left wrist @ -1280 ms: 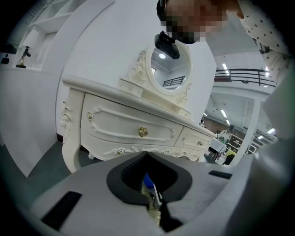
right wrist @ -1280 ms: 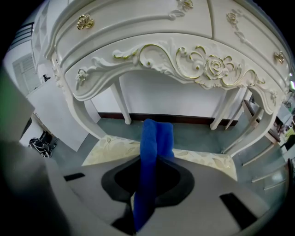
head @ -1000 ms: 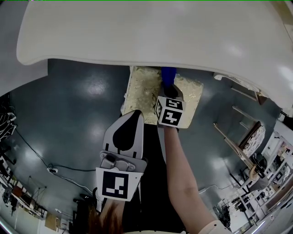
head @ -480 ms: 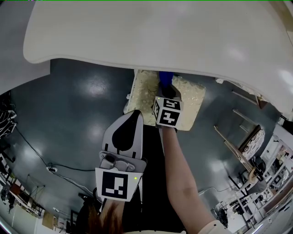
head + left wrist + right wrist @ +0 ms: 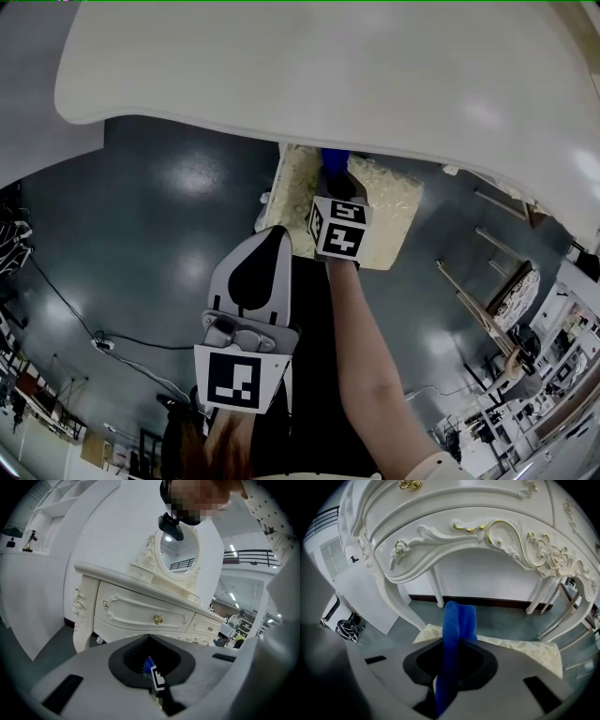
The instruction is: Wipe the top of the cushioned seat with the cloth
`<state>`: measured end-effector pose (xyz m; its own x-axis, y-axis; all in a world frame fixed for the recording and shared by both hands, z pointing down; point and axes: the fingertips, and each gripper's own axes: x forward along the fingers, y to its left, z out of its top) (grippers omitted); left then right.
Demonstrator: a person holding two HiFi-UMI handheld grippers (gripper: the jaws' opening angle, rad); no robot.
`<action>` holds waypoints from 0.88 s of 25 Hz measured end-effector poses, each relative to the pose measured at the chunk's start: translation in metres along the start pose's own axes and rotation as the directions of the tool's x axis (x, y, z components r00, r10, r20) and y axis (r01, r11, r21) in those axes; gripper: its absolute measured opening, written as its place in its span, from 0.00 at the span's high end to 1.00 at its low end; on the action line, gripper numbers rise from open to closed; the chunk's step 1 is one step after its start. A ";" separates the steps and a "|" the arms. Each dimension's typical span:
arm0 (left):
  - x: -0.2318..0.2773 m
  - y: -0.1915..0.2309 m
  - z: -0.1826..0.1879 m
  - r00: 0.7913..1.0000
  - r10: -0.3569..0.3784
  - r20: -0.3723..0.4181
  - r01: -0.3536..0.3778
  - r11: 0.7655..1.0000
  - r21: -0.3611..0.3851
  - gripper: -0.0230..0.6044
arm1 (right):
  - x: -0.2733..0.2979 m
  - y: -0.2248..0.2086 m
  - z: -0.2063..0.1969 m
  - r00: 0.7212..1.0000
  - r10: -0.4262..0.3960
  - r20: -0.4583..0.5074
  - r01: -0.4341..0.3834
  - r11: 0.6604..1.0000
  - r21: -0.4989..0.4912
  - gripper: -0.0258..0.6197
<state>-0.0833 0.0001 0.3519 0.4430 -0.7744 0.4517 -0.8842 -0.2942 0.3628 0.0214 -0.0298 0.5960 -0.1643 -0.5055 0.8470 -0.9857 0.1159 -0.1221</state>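
Right tool [image 5: 335, 178] slid left on seat [image 5: 394, 208], clamped on cloth [image 5: 457, 620]; left tool [image 5: 272, 234] closed.

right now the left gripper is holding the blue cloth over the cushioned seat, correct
Not quite: it is the right gripper, not the left, that holds the blue cloth over the cushioned seat. The right gripper view shows the cloth pinched between its jaws; the left gripper is shut on nothing.

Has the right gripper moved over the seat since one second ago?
Yes. Judged against the cushioned seat, the right gripper, holding the cloth, shifted slightly left.
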 end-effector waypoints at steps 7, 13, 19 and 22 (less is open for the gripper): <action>-0.004 0.008 0.001 1.000 0.011 0.004 -0.011 1.000 -0.001 0.97 | 0.005 0.016 0.006 1.000 0.021 0.005 -0.021 1.000 -0.008 0.87; -0.009 0.016 0.002 1.000 0.026 0.010 -0.026 1.000 -0.011 0.97 | 0.009 0.028 0.010 0.999 0.035 0.008 -0.035 0.999 -0.024 0.87; -0.012 0.025 0.002 0.999 0.044 0.017 -0.044 0.999 -0.021 0.97 | 0.014 0.038 0.012 0.999 0.045 0.006 -0.045 0.998 -0.039 0.87; -0.014 0.028 0.002 0.999 0.051 0.017 -0.051 0.998 -0.026 0.97 | 0.015 0.043 0.014 0.999 0.052 0.008 -0.051 0.998 -0.047 0.87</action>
<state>-0.1146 0.0012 0.3542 0.3946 -0.7979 0.4558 -0.9014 -0.2399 0.3604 -0.0240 -0.0442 0.5968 -0.2154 -0.5054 0.8356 -0.9732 0.1815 -0.1412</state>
